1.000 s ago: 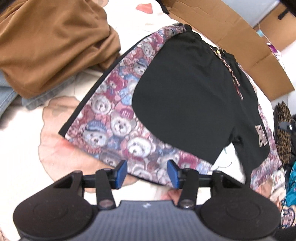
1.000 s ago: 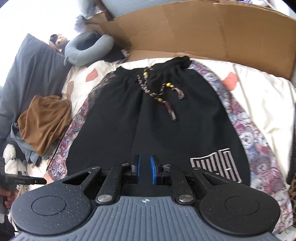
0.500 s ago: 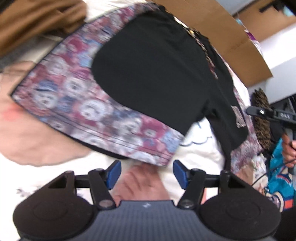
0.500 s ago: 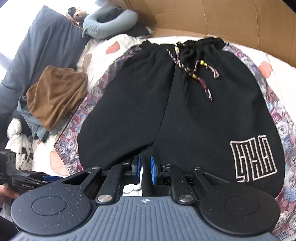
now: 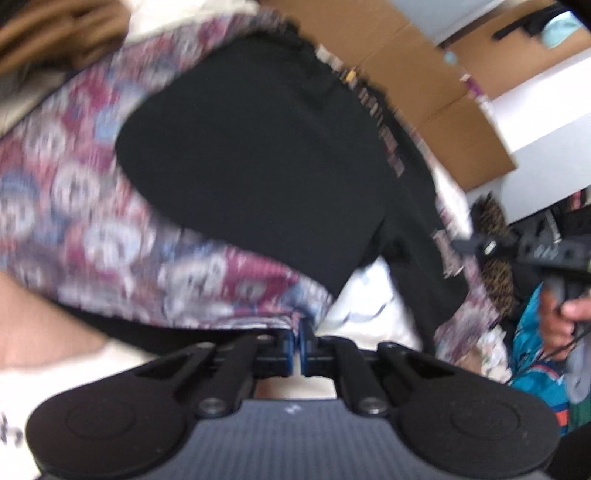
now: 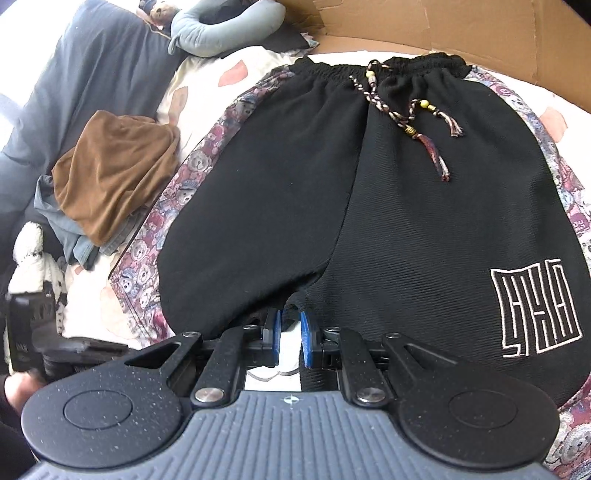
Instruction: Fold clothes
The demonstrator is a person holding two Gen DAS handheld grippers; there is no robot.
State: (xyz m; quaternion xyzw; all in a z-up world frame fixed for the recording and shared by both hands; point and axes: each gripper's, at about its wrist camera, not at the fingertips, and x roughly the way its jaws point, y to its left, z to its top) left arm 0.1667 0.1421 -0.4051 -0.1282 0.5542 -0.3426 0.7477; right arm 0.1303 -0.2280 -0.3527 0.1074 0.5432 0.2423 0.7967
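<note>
Black shorts (image 6: 388, 206) with teddy-bear print side panels, a braided drawstring (image 6: 417, 122) and a white logo (image 6: 535, 310) lie flat on the bed sheet (image 6: 195, 74), waistband away from me. My left gripper (image 5: 296, 338) is shut on the hem of the printed leg (image 5: 207, 280); this view is blurred. It also shows as a black tool, the left gripper (image 6: 40, 332), at the right wrist view's left edge. My right gripper (image 6: 289, 318) sits at the crotch between the two legs, pads a little apart, with white sheet showing between them. A hand carries the right gripper (image 5: 480, 245) at the left view's right edge.
A brown garment (image 6: 110, 177) lies on folded jeans left of the shorts. Behind are a dark grey pillow (image 6: 74, 92), a grey neck pillow (image 6: 221, 29) and cardboard (image 6: 443, 29). A white stuffed toy (image 6: 29, 258) sits at the left edge.
My left gripper dropped toward the printed leg's hem and went from wide open to shut on it. My right gripper slid down the shorts to the crotch, its narrow gap unchanged.
</note>
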